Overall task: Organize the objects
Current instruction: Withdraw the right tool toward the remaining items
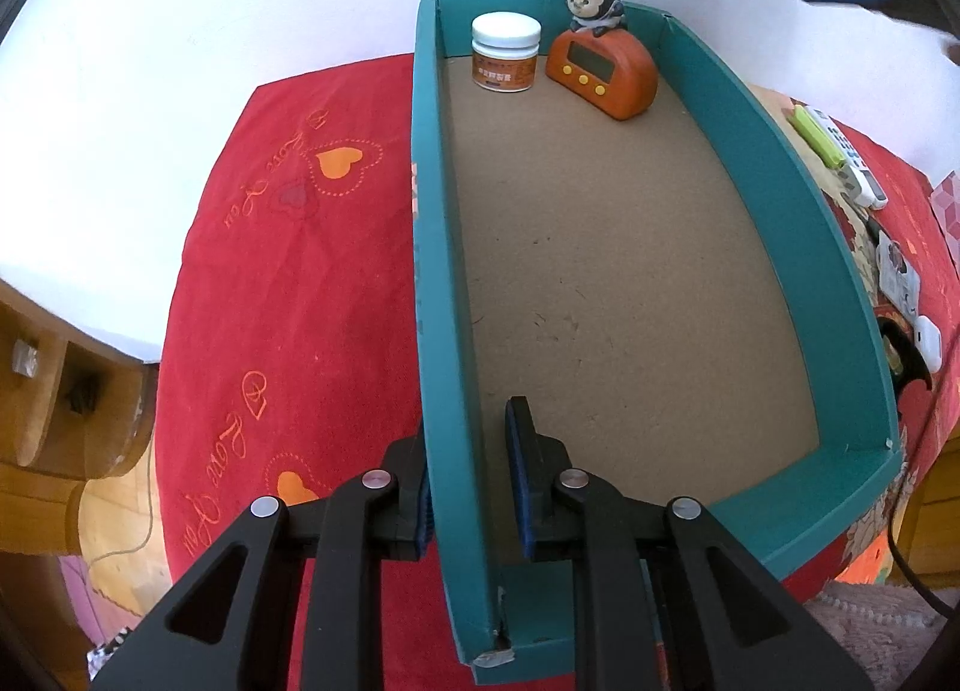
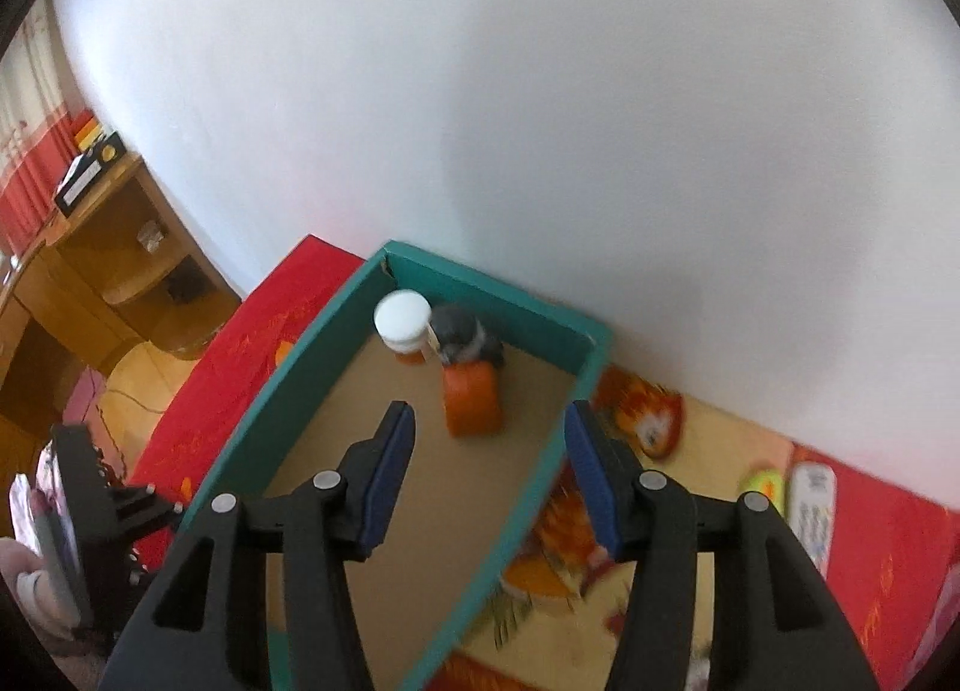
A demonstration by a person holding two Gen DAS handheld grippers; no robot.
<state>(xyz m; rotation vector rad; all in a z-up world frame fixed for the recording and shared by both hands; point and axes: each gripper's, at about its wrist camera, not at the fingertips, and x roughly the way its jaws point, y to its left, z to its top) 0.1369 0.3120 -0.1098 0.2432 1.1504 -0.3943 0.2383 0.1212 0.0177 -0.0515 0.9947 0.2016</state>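
Two things sit in the teal box (image 1: 798,223) so far, at its far end: a white-lidded jar (image 1: 505,51) with an orange label I can't read, and an orange timer (image 1: 603,72) with a monkey figure on top. The left tool (image 1: 468,487) is clenched on the box's left wall near the close corner. The red cloth (image 1: 288,271) has "Love You" stitched on it. A remote (image 1: 852,162) lies just outside the right wall, lengthwise along it.

From the right wrist, the right tool (image 2: 489,472) hangs released and empty above the box. The remote (image 2: 811,511) sits down-right of it, much nearer this hand. Probably next.
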